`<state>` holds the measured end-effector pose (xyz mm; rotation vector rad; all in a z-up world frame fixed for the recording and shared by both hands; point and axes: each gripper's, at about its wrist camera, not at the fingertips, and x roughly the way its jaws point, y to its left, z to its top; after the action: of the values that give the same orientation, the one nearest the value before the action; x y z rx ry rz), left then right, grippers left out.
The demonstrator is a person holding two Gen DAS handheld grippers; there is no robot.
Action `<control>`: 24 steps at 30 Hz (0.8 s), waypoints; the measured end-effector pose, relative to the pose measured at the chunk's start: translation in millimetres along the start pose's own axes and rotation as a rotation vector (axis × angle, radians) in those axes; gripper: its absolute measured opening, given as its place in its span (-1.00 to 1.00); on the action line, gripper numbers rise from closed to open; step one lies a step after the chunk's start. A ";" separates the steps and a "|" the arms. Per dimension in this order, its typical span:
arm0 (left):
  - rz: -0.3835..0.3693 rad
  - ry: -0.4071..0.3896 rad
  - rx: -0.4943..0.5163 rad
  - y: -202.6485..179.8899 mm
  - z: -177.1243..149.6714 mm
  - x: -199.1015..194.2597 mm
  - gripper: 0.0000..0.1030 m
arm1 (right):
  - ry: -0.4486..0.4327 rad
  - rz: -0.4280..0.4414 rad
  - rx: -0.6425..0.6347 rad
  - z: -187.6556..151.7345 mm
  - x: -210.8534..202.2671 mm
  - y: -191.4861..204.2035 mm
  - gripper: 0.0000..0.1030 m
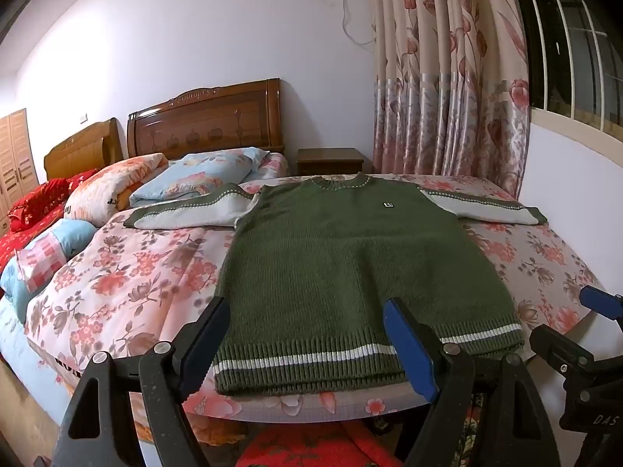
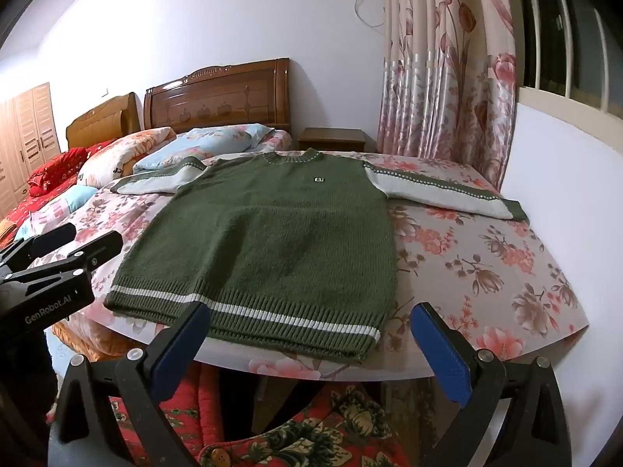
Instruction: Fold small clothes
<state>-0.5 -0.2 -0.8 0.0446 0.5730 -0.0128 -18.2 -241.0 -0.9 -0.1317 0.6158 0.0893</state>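
Observation:
A small green knit sweater (image 1: 342, 264) with white-and-green sleeves lies flat, front up, on a flowered table top (image 1: 128, 272); its striped hem faces me and both sleeves are spread out to the sides. It also shows in the right wrist view (image 2: 272, 233). My left gripper (image 1: 307, 346) is open and empty, its blue pads either side of the hem's left half, just before the edge. My right gripper (image 2: 311, 346) is open and empty before the hem's right corner. Each gripper shows at the edge of the other view: the right (image 1: 595, 330), the left (image 2: 66, 249).
The flowered surface (image 2: 486, 257) has a rounded front edge. Behind it stands a bed with pillows (image 1: 194, 179) and a wooden headboard (image 1: 206, 120). A nightstand (image 1: 331, 161) and flowered curtains (image 1: 447, 78) stand at the back right. Red patterned fabric (image 2: 311, 428) lies below the edge.

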 end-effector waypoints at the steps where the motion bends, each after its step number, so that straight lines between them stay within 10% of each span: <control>1: 0.000 0.000 0.000 0.2 -0.8 0.0 0.61 | 0.001 0.000 0.000 -0.4 0.2 0.4 1.00; 24: -0.002 -0.004 -0.002 5.0 -15.0 10.9 0.61 | 0.017 0.004 -0.001 -2.1 4.4 1.9 1.00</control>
<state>0.7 5.5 -19.1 0.0424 0.5688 -0.0144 -16.1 -239.3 -5.3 -0.1319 0.6326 0.0921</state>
